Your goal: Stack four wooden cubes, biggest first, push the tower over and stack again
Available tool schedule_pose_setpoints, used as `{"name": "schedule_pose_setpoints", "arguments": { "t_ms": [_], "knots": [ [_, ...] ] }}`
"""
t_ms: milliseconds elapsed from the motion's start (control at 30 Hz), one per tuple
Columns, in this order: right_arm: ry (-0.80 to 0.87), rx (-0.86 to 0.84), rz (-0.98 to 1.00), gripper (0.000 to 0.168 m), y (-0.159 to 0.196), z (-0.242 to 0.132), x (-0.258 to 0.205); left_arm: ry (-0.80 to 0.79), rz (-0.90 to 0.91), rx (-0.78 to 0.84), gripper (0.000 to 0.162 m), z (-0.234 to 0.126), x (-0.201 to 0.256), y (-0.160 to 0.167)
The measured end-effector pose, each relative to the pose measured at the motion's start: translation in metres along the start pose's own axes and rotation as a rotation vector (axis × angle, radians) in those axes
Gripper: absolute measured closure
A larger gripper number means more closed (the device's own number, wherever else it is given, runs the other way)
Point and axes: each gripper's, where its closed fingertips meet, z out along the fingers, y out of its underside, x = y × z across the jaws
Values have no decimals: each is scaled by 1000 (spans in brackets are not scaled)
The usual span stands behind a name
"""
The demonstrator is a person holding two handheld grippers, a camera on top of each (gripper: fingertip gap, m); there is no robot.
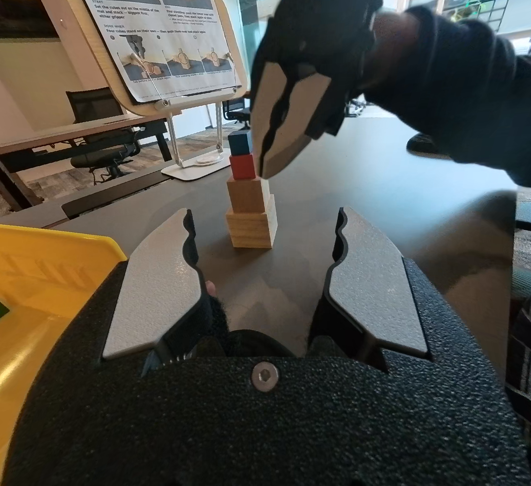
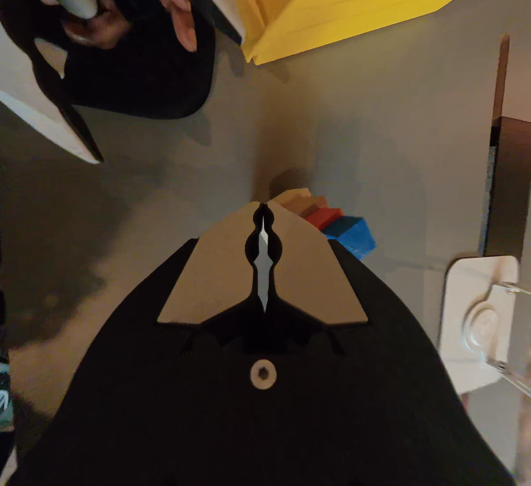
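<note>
Touching 4-cube tower [image 1: 249,193] w/ closed, empty R gripper [image 1: 263,174] jaws; L gripper [image 1: 265,223] jaws wide, empty.

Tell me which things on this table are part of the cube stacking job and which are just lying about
Part of the job:
- blue cube, top of the tower
- red cube
- mid wooden cube
- big wooden cube, at the base
- right gripper, shut, tips at the tower
- left gripper, open, held back

Just lying about:
- yellow bin
- instruction sheet stand
</note>
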Motion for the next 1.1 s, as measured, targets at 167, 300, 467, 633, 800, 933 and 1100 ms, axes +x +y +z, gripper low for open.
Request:
{"name": "schedule_pose_setpoints", "arguments": {
  "t_ms": [167, 300, 467, 633, 800, 933, 1100],
  "knots": [
    [-59, -173, -90, 168, -28, -12, 15, -1, 0, -1, 69, 0, 0, 0],
    [-145, -430, -105, 168, -27, -2, 41, -3, -4, 1, 69, 0, -1, 0],
    [-295, -658, 17, 168, -13, 24, 59, -2, -8, 2, 69, 0, -1, 0],
    [-393, -737, 55, 168, -5, 35, 53, 1, -3, 1, 69, 0, 0, 0],
    [-444, -753, 64, 168, 1, 35, 46, 0, 1, 4, 69, -1, 0, -1],
    [-461, -787, 51, 168, 10, 35, 40, 0, 5, 2, 69, 0, 1, 0],
    [-473, -795, 59, 168, 15, 33, 38, -2, 5, 4, 69, -1, 1, -1]
  ]
}}
